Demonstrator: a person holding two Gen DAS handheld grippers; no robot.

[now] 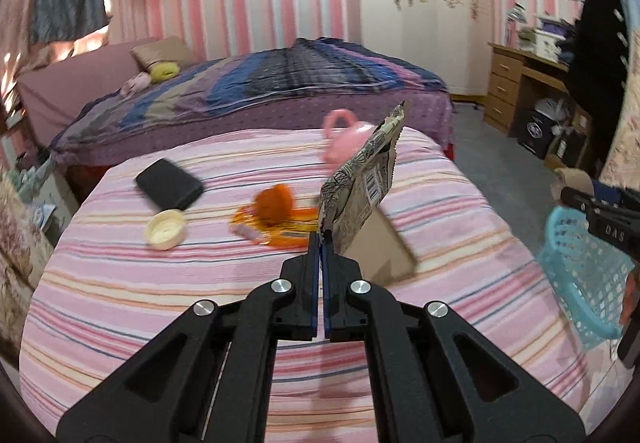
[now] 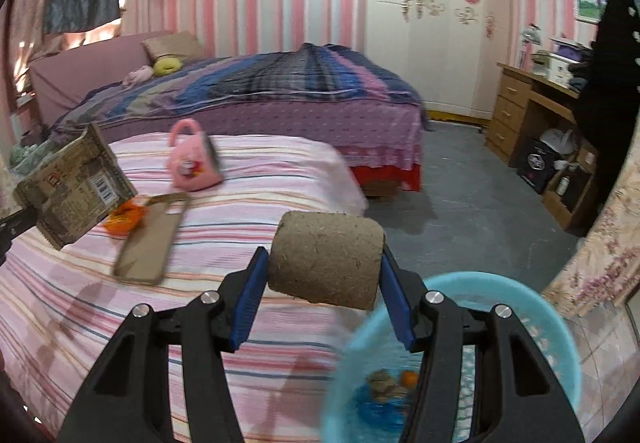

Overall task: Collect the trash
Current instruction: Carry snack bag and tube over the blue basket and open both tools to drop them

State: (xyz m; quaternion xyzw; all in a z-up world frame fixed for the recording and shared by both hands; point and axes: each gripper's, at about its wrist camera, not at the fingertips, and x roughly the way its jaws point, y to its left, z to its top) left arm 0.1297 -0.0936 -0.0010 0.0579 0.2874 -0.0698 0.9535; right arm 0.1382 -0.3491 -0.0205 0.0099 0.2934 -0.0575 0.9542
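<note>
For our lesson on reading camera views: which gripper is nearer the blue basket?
Right. The right gripper, holding a cardboard roll, hangs by the basket rim; the left gripper, holding a wrapper, is over the bed.

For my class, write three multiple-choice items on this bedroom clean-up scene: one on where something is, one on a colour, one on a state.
1. Where is the light blue plastic mesh basket?
A. On the purple bed
B. Beside the striped table, below the right claw
C. On the wooden desk

2. What colour is the ceramic mug with a handle on the pink striped tablecloth?
A. Pink
B. Green
C. Black

3. What is the left claw doing?
A. Open and empty
B. Shut on the grey patterned foil snack wrapper
C. Shut on the mug

Answers:
1 B: the basket sits under the right claw, off the table's edge.
2 A: its body and handle are pink.
3 B: the jaws pinch the wrapper's lower corner, lifting it; the right claw grips the brown cardboard roll.
</note>
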